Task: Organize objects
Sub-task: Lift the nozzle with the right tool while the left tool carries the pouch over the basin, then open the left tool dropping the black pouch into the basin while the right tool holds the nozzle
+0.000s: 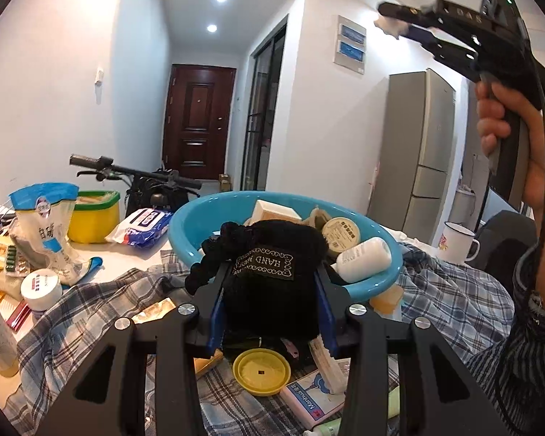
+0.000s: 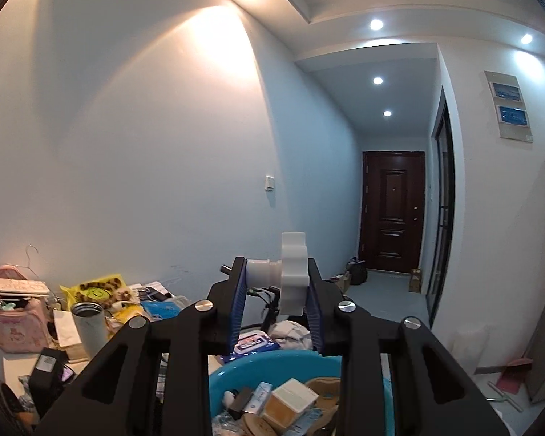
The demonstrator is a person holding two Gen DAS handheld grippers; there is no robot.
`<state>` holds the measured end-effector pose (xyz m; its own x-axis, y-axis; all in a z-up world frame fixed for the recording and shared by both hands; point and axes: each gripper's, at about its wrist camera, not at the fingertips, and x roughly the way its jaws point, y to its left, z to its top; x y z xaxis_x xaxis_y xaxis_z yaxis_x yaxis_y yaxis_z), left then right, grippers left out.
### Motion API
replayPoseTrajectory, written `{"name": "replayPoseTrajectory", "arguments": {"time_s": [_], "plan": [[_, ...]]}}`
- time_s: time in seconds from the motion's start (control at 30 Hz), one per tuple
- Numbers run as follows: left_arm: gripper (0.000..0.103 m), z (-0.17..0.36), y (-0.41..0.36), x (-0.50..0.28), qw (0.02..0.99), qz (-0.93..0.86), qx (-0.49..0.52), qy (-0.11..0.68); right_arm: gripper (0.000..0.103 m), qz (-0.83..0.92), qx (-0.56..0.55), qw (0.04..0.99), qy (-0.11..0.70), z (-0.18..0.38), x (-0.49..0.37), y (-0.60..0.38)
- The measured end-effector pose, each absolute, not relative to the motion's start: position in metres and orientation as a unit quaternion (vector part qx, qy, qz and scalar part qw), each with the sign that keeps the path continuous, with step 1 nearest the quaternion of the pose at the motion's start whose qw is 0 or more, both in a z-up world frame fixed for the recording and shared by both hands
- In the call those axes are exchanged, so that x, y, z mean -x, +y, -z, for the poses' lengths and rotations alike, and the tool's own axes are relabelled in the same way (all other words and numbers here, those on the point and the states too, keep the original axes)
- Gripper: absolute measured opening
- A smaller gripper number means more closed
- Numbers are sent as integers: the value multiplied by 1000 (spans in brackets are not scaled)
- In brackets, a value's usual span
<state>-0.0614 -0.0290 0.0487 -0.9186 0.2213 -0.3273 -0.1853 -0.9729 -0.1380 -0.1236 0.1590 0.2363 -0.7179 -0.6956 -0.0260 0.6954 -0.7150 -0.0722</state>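
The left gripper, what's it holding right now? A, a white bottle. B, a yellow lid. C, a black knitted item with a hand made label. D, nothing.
C: the left gripper has its blue pads pressed on either side of the black knitted item, in front of the blue basin; the yellow lid lies loose below.

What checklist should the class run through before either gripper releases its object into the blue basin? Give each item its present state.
1. Left gripper grips the black knit pouch: ok.
2. Right gripper holds the white plastic knob: ok.
3. Pouch is fully over the blue basin: cannot tell; it sits at the near rim.
4. Knob is above the basin: ok in the right wrist view.
5. Free space in the basin: not ok; boxes, jar and bottle crowd it.
6. Grippers clear of each other: ok.
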Motion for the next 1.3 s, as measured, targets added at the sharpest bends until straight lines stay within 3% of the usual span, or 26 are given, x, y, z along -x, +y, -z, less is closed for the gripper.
{"name": "replayPoseTrajectory", "arguments": {"time_s": [0.37, 0.67, 0.9, 1.07, 1.3], "plan": [[44, -85, -28, 42, 46, -991, 122, -29, 29, 922, -19, 387, 3, -235, 150, 183], [44, -187, 1, 37, 40, -999, 24, -17, 29, 920, -38, 388, -28, -229, 173, 199], [44, -257, 30, 65, 63, -997, 2, -41, 29, 922, -44, 383, -20, -228, 178, 194], [44, -259, 45, 104, 42, -997, 46, -39, 29, 924, -51, 379, -10, -225, 183, 190], [44, -197, 46, 161, 19, -989, 143, -9, 29, 926, -65, 371, -4, -220, 193, 187]]}}
